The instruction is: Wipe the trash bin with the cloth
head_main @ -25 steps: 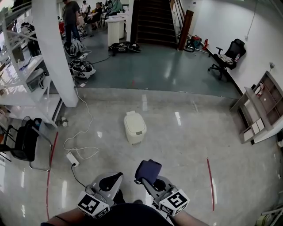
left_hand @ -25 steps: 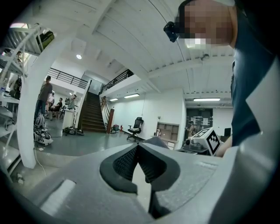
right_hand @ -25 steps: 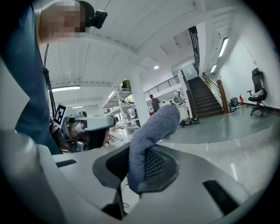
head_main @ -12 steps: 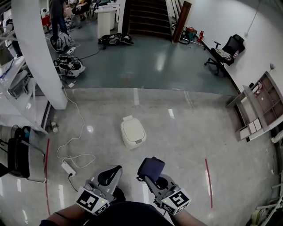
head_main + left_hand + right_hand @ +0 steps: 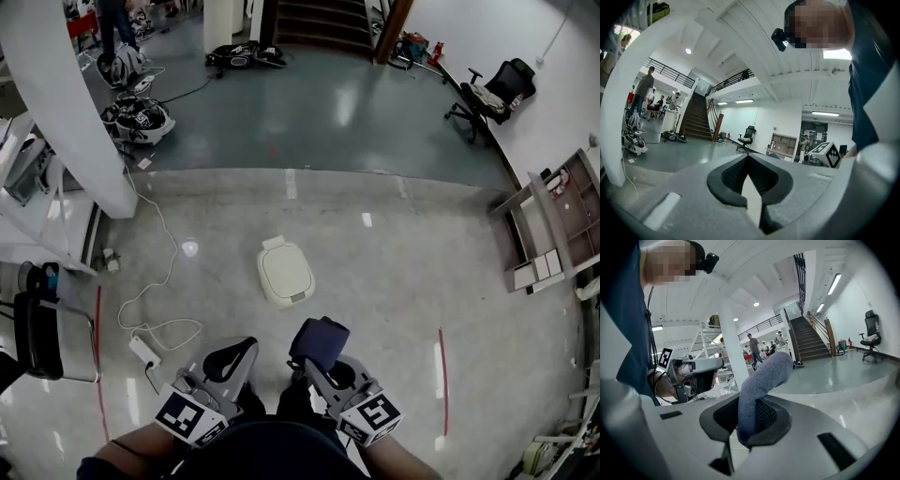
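Closing in on the bin (image 5: 286, 274) now. Compared with a second ago the head view has rolled forward, the pillar (image 5: 66, 103) has slid off to the left, and the gap between bin and cloth (image 5: 319, 339) looks a bit smaller. So I'd say this is just the walk-up, no wiping yet. Right gripper (image 5: 322, 366) is clamped on the cloth, which sticks up out of the jaws as a blue-grey fold. Left gripper (image 5: 229, 359) has its jaws pressed together with nothing in them. Bin stands on the floor (image 5: 403, 281) with its lid down, straight ahead of both sets of jaws but clearly apart from them. Neither gripper view catches it, both are tilted up across the room, so the cloth has to come forward and down before it touches anything
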Motion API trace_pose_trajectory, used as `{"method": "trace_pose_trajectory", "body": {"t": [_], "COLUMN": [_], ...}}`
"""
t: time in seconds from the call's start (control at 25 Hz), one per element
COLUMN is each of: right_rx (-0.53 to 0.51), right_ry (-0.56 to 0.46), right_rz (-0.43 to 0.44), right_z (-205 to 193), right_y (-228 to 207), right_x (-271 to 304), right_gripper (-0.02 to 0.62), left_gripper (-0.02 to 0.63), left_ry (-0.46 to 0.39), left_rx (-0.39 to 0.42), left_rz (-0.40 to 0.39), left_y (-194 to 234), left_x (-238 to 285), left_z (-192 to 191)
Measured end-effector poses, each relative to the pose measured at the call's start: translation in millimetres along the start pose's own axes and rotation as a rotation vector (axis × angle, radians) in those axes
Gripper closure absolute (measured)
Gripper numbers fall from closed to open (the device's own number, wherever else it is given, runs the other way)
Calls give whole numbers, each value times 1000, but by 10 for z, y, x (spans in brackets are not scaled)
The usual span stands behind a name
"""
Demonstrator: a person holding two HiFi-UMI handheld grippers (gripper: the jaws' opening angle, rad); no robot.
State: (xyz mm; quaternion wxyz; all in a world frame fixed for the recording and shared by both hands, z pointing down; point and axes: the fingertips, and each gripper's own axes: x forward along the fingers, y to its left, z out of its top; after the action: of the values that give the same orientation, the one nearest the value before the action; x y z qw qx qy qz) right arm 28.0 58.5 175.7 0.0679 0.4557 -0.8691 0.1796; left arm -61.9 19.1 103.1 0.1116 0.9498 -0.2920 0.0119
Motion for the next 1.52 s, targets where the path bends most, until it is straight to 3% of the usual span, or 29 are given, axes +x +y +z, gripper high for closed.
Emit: {"method": "trace_pose_trajectory", "body": {"t": [0.36, 0.68, 1.2, 1.52], "right_rx": [-7, -98, -172, -232], "right_ry": [47, 72, 131, 131], "right_rz": [93, 122, 73, 47], "right_z": [-170, -691, -2281, -3019], "right_y": [-950, -1650, -2525, -2991], "right_x": [255, 999, 2435, 2975], "right_gripper": [545, 545, 545, 545], "left_gripper": [601, 601, 601, 601], "left_ry": [27, -45, -51, -81], "left_rx": [-10, -8, -21, 58], "left_rz": [97, 190, 182, 149], "left_y": [76, 670, 1840, 2280], "left_x": [719, 1220, 1633, 1929], "left_z": [-295, -832, -2689, -3597]}}
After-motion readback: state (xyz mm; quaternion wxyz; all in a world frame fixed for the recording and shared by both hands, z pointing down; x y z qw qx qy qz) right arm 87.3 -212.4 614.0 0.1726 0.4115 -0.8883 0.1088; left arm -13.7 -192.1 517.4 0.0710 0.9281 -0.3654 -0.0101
